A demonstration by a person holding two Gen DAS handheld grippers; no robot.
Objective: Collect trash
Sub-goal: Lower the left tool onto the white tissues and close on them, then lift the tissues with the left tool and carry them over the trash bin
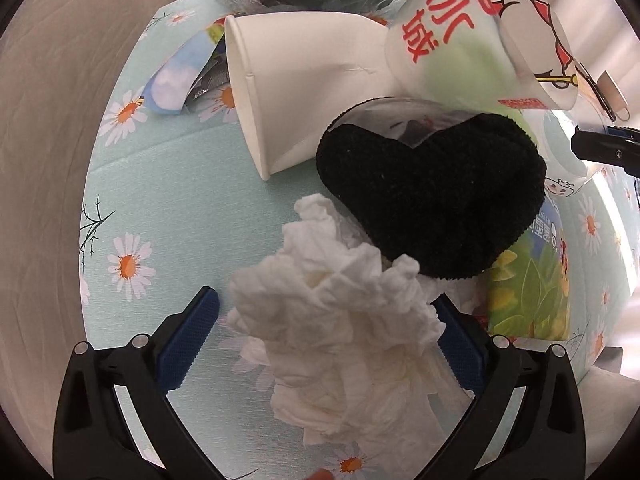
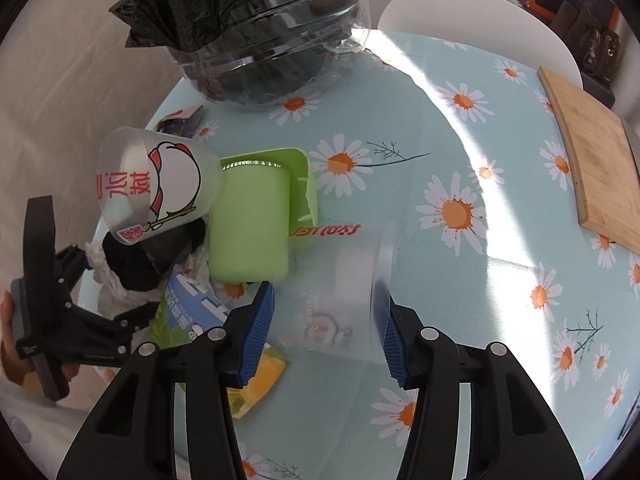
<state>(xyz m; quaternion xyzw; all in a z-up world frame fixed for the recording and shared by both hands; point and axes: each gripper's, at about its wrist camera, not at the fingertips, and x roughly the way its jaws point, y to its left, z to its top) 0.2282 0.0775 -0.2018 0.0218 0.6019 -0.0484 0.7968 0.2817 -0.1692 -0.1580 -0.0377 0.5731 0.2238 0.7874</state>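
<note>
The crumpled white tissue (image 1: 340,332) hides most of one blue pad of the left gripper (image 1: 326,344), so whether that pad presses it cannot be told. A black cloth (image 1: 432,200) covers part of a dark round thing beneath it and the upper end of a printed carton (image 1: 532,292). The bag-lined clear bin (image 2: 264,40) is cut off by the top edge. The clear plastic cup (image 2: 344,300) between the right gripper (image 2: 326,332) jaws is motion-blurred; its print is unreadable. A hand (image 2: 8,320) at the left edge is mostly out of frame.
</note>
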